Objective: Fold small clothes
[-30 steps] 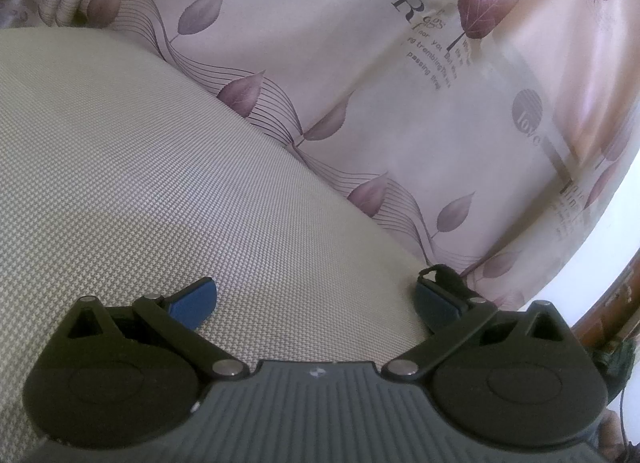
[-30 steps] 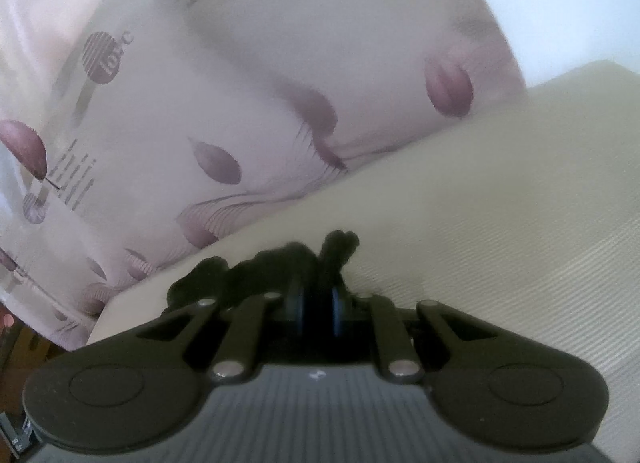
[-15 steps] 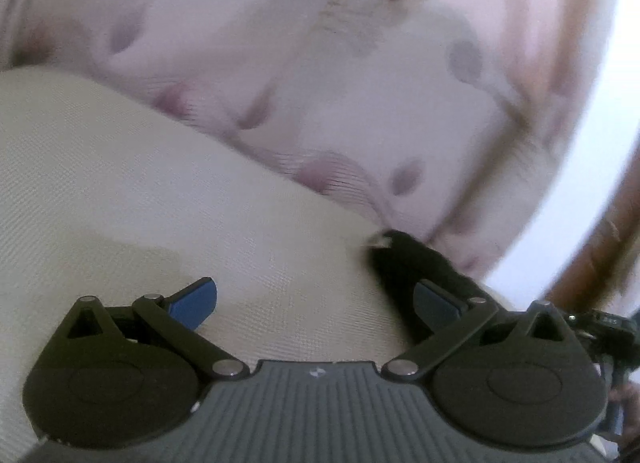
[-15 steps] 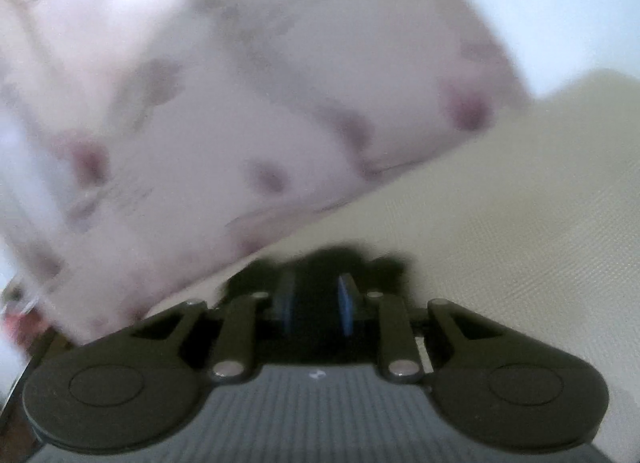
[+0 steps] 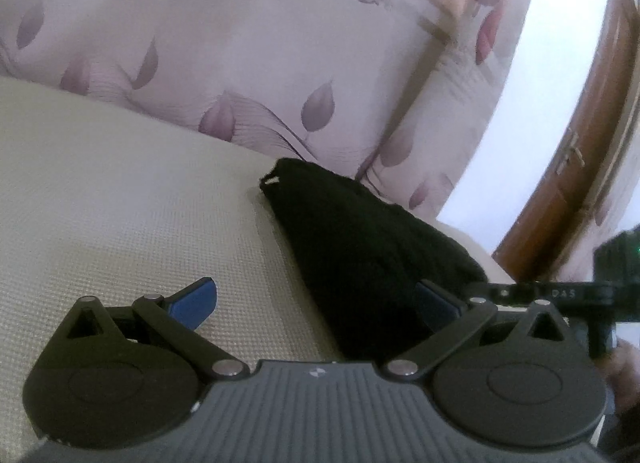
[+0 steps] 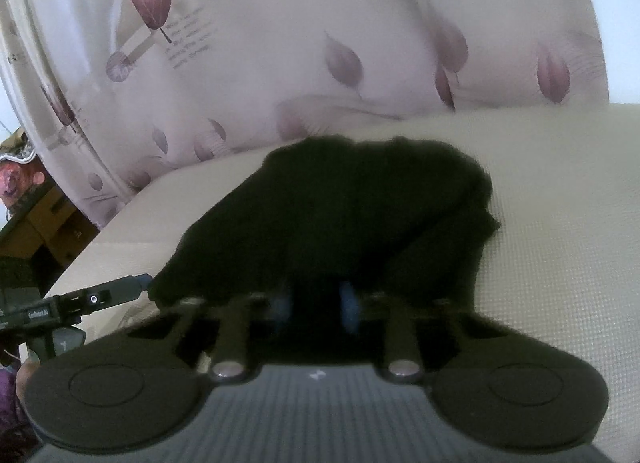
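My right claw (image 6: 316, 305) pinches the near edge of the black garment (image 6: 352, 219), bunched ahead of it on the cream surface (image 6: 560, 223); my left claw (image 5: 316, 301) gapes wide, empty, the cloth against its right finger. A thin hold could slip, spoiling the fold.

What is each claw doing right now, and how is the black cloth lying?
Left claw: open wide, holding nothing, right finger beside the cloth.
Right claw: closed on the cloth's near edge.
Black cloth: bunched and rumpled on the cream mat, not folded flat.
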